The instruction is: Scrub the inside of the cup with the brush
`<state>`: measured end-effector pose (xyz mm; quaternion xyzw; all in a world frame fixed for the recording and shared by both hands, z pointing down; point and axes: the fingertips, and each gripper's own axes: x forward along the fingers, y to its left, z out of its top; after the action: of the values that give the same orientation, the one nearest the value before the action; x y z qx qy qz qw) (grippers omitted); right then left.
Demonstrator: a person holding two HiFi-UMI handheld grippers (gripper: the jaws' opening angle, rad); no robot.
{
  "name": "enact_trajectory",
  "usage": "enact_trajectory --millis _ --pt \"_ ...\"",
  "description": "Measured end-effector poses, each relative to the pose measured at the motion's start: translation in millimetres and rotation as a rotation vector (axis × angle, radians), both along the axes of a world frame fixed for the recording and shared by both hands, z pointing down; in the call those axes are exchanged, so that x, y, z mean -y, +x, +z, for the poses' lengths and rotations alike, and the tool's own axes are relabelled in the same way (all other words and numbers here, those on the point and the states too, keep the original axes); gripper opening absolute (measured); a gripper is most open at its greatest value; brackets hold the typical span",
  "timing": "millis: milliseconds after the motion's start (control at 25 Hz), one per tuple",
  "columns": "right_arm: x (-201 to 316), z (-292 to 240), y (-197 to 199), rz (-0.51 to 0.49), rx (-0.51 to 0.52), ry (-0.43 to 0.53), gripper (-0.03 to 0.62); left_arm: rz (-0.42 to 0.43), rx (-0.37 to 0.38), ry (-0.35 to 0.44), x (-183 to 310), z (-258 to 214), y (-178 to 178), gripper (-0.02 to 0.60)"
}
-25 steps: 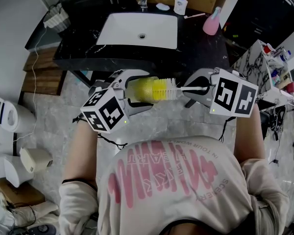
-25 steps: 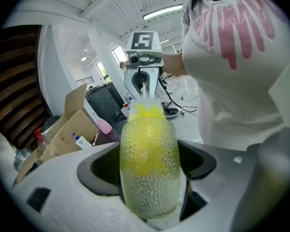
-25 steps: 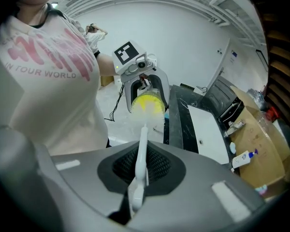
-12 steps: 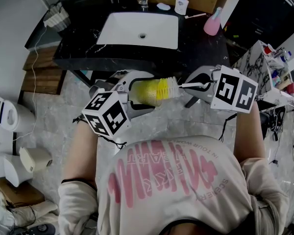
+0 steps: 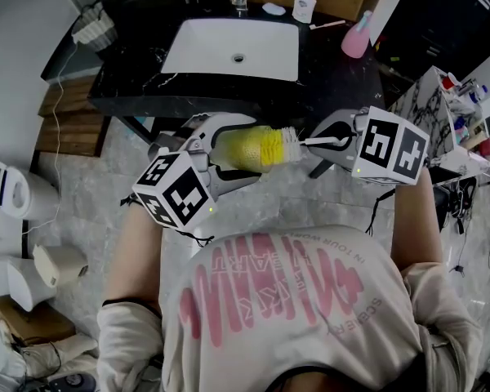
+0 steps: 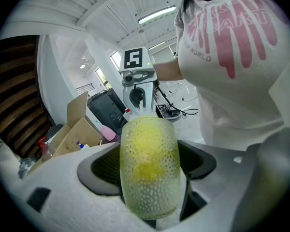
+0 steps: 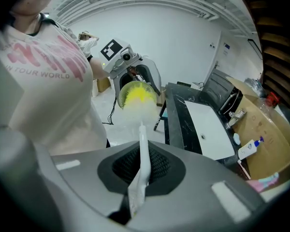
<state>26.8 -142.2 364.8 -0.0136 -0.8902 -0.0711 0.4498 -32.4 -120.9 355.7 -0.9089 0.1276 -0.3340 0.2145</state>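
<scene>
Left claw [image 6: 147, 178] clamps the dimpled cup [image 5: 238, 149]; right claw [image 7: 140, 170] pinches the brush [image 5: 279, 145] handle, bristles inside. Hard thrusts could knock the cup loose.

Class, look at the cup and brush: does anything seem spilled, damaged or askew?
Nothing stands out. The left gripper holds the cup on its side in mid-air; the right gripper holds the brush, bristles at the cup's mouth.
</scene>
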Motion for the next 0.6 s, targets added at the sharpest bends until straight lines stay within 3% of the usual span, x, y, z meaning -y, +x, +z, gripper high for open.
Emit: enact_trajectory --millis 280,600 --pt "-3.6 4.2 -3.7 -0.026 -0.007 -0.029 0.011 -0.046 -0.041 0.009 12.9 -2.8 -7.8 0.364" --pt "-7.3 6.9 -5.6 -0.026 -0.010 -0.074 0.011 -0.109 -0.016 0.021 27.3 7.4 -15.6 0.364"
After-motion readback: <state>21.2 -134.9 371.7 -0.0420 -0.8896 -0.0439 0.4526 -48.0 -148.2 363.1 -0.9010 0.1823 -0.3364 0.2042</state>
